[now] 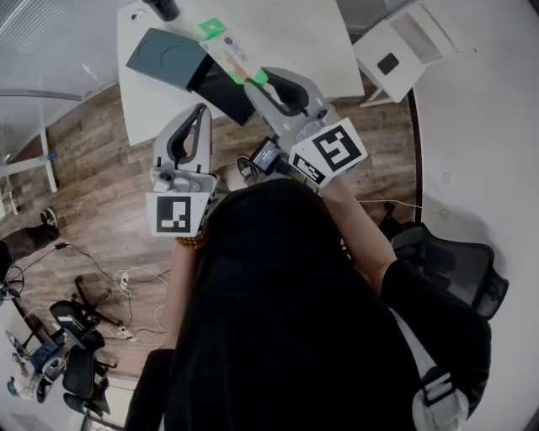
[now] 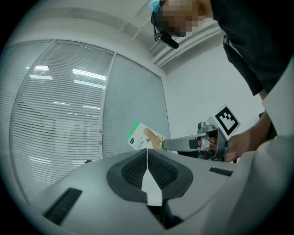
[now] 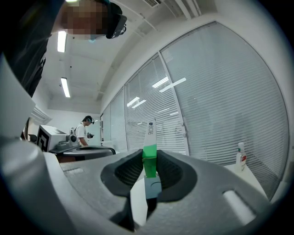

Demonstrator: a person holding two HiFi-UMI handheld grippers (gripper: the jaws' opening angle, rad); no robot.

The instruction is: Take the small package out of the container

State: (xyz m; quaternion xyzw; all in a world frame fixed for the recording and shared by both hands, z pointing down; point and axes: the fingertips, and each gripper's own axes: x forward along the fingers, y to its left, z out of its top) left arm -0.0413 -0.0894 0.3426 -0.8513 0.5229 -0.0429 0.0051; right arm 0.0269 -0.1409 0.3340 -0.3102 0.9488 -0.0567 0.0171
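Observation:
In the head view my right gripper (image 1: 251, 81) is shut on a small green-and-white package (image 1: 222, 44) and holds it above the white table (image 1: 312, 34). The dark green flat container (image 1: 167, 57) lies just left of and below the package. In the right gripper view the package (image 3: 149, 151) stands edge-on, pinched between the pads of the right gripper (image 3: 149, 165). My left gripper (image 1: 200, 109) hovers off the table's near edge, its pads together with nothing in them. The left gripper view has the left gripper (image 2: 147, 161), and beyond it the package (image 2: 143, 137) in the right gripper (image 2: 167, 144).
A black cylinder (image 1: 162, 8) stands at the table's far left corner. A white cabinet (image 1: 396, 50) is to the right of the table and a black office chair (image 1: 455, 265) is near right. A bottle (image 3: 240, 155) stands on a surface at right; another person (image 3: 84, 129) stands in the distance.

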